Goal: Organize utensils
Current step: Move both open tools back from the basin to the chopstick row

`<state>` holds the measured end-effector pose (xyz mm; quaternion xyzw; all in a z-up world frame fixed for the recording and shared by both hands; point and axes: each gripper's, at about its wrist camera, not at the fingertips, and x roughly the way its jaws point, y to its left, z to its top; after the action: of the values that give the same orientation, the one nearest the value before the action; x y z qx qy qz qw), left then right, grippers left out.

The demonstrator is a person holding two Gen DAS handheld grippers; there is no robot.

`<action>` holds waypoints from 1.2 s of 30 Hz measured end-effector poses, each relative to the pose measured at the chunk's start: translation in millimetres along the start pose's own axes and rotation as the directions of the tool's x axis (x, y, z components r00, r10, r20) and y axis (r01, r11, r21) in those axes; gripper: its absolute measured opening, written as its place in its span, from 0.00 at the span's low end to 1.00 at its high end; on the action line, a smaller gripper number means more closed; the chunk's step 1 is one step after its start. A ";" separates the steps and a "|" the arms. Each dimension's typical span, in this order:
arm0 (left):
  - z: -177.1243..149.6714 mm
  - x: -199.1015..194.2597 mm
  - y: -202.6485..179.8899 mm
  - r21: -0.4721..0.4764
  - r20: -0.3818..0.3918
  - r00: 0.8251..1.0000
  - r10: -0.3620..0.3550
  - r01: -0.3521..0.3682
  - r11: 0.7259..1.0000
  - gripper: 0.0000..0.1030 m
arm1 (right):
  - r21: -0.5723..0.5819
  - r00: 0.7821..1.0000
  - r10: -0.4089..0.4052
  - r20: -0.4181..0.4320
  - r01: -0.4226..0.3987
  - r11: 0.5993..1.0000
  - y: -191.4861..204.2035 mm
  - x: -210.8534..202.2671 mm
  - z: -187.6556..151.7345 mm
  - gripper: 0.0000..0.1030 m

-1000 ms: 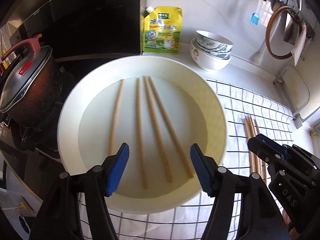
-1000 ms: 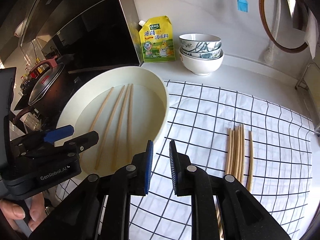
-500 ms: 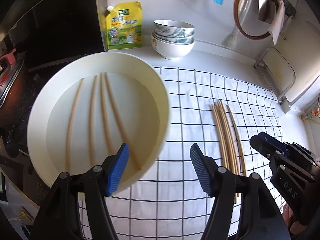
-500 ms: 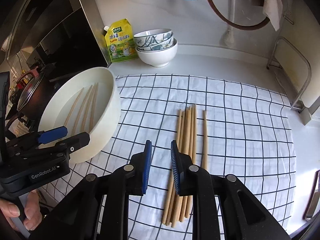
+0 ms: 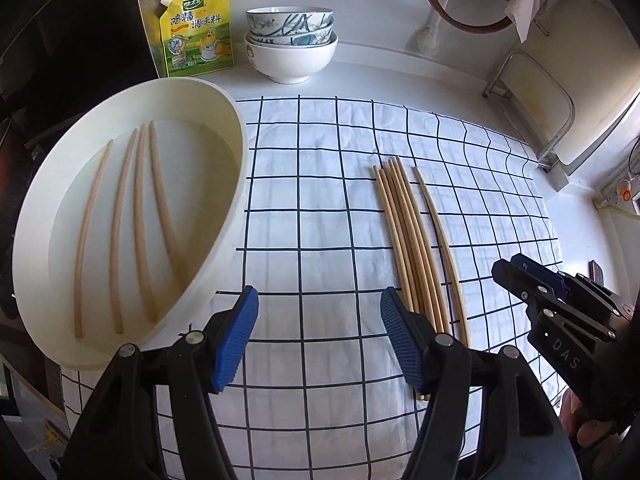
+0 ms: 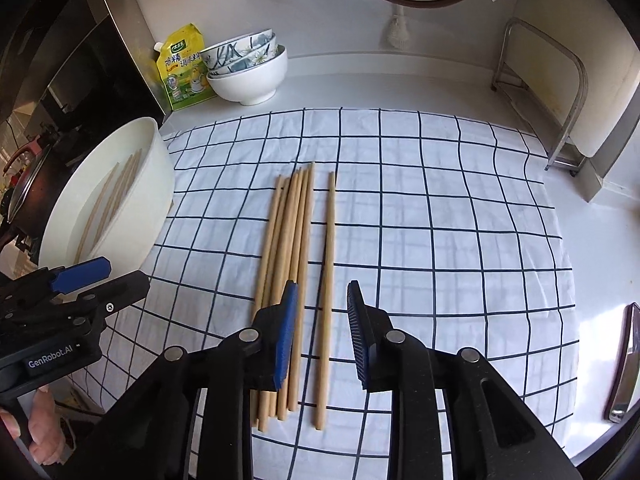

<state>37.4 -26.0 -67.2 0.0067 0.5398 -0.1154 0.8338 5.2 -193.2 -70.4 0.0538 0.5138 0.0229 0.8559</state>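
- Now the right claw [image 6: 322,336] is held low over the checked cloth, its blue pads parted and just opened wider, with the lone pale wooden chopstick [image 6: 327,280] seen between them but not pressed.
- Just left of that stick a bundle of wooden chopsticks [image 6: 286,264] is laid side by side on the white cloth with the dark grid [image 6: 440,220].
- Four more wooden chopsticks [image 5: 136,220] are left lying in the round white basin [image 5: 240,152], which is set at the cloth's left edge.
- The left claw [image 5: 318,340] is kept open and empty above bare cloth, between basin and bundle.
- The step in hand is judged to be the tidying of the laid-out sticks; the loose one is probably to be picked up or nudged against the bundle.
- For that, the right pads need to be lowered astride the stick and closed squarely, so that it is not rolled away.
- A pale tabletop [image 6: 360,84] is seen under the cloth, with stacked patterned white bowls [image 5: 291,46] and a yellow seasoning pouch [image 5: 196,32] stood near the back wall.
- A metal rack [image 6: 560,92] is seen at the right.
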 end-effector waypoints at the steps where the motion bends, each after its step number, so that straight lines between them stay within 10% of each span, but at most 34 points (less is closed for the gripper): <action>1: -0.7 2.5 -2.4 0.000 -0.004 1.000 -0.003 0.003 1.000 0.61 | 0.003 1.000 -0.001 -0.006 0.001 1.000 -2.5 2.7 -2.0 0.26; 36: -18.2 60.0 -40.6 0.008 -0.055 0.998 0.031 -0.030 1.000 0.66 | -0.014 0.999 -0.023 -0.032 0.022 1.000 -37.9 49.5 -21.7 0.30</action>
<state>36.4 -74.1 -124.2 0.0213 0.5619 -0.1045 0.8203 8.8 -224.6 -128.3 0.0421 0.5279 0.0176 0.8481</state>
